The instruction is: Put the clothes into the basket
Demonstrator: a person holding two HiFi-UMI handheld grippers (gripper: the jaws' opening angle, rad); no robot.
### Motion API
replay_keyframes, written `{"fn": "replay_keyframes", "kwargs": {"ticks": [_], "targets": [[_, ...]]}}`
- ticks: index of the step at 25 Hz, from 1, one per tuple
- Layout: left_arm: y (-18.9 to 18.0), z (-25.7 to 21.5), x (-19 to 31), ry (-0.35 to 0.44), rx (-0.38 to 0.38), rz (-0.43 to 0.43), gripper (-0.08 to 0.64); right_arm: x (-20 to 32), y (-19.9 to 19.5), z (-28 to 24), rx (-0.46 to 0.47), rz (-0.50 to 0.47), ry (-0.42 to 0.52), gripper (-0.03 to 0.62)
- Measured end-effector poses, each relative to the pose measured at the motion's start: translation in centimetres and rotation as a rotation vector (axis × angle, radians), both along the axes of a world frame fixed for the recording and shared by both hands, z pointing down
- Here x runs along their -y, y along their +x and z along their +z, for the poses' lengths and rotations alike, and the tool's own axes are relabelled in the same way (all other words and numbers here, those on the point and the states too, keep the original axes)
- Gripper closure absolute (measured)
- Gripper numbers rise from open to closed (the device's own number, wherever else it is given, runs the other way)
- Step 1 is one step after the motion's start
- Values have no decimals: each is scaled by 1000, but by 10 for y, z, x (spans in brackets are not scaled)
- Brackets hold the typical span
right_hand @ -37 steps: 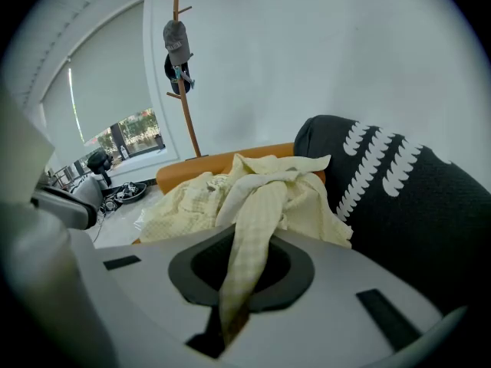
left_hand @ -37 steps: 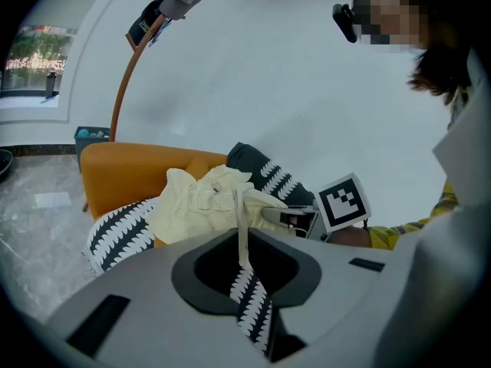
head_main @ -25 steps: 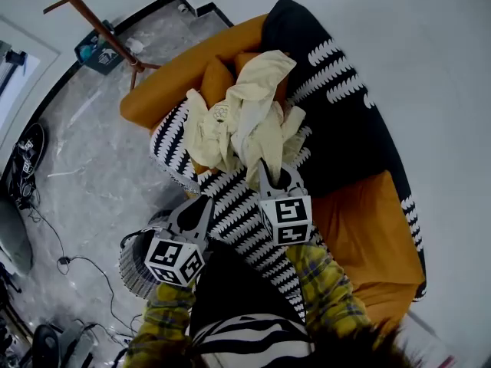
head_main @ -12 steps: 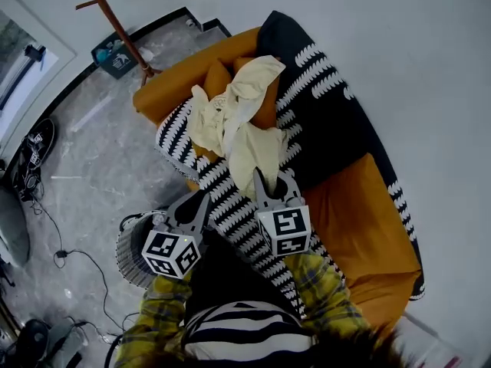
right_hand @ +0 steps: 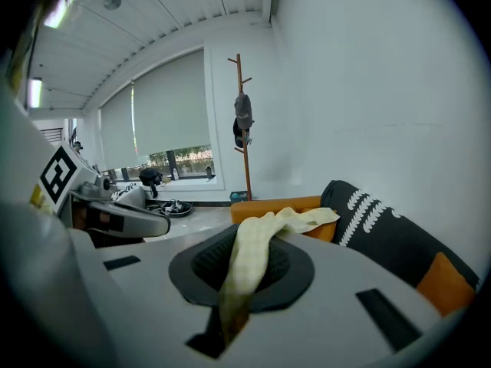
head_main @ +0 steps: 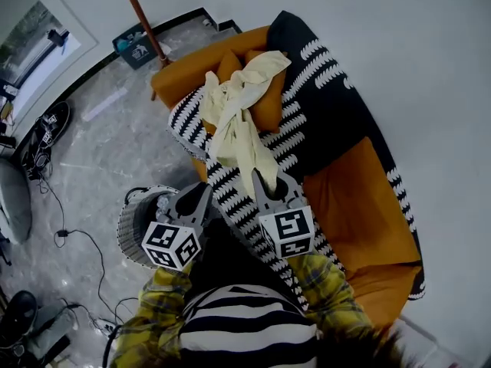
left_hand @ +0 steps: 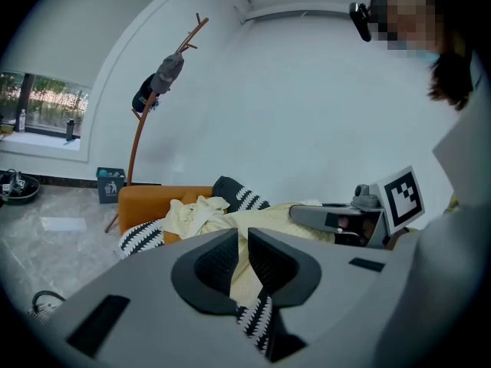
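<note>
A pale yellow garment (head_main: pixel 236 121) lies bunched on the orange sofa (head_main: pixel 360 205), over a black-and-white patterned throw (head_main: pixel 330 106). One end is drawn out into a long strip that runs to my right gripper (head_main: pixel 268 181), which is shut on it. The right gripper view shows the cloth (right_hand: pixel 249 251) pinched between the jaws and trailing back toward the sofa. My left gripper (head_main: pixel 201 192) hangs left of the strip, above the woven basket (head_main: pixel 134 221) on the floor; its jaws (left_hand: pixel 242 259) are shut with nothing in them.
Orange cushions (head_main: pixel 265 106) sit under the garment. A wooden coat stand (head_main: pixel 142 21) and a small bin (head_main: pixel 138 48) are beyond the sofa's end. Shoes (head_main: pixel 38 140) and cables (head_main: pixel 77 259) lie on the marble floor at left.
Both grippers have risen and pulled back from the sofa. The garment, held by the right gripper, has been stretched from a loose heap into a long strip. The basket shows more under the left gripper.
</note>
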State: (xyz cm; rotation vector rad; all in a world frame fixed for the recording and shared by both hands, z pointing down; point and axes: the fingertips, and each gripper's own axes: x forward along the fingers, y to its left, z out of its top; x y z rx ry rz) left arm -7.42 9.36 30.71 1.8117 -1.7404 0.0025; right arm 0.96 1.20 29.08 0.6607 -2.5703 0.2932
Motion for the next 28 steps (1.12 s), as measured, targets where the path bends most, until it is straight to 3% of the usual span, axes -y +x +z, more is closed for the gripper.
{"fn": "replay_keyframes", "kwargs": {"ticks": [6, 11, 18, 28], "targets": [[16, -9, -31, 13, 22, -54, 511, -28, 23, -15, 26, -49, 15, 549], [25, -11, -51, 19, 26, -42, 509, -48, 42, -25, 31, -53, 7, 549], [28, 3, -53, 10, 32, 18, 506, -57, 69, -42, 32, 32, 16, 549], [36, 34, -7, -13, 36, 154, 426, -56, 113, -38, -22, 175, -9, 549]]}}
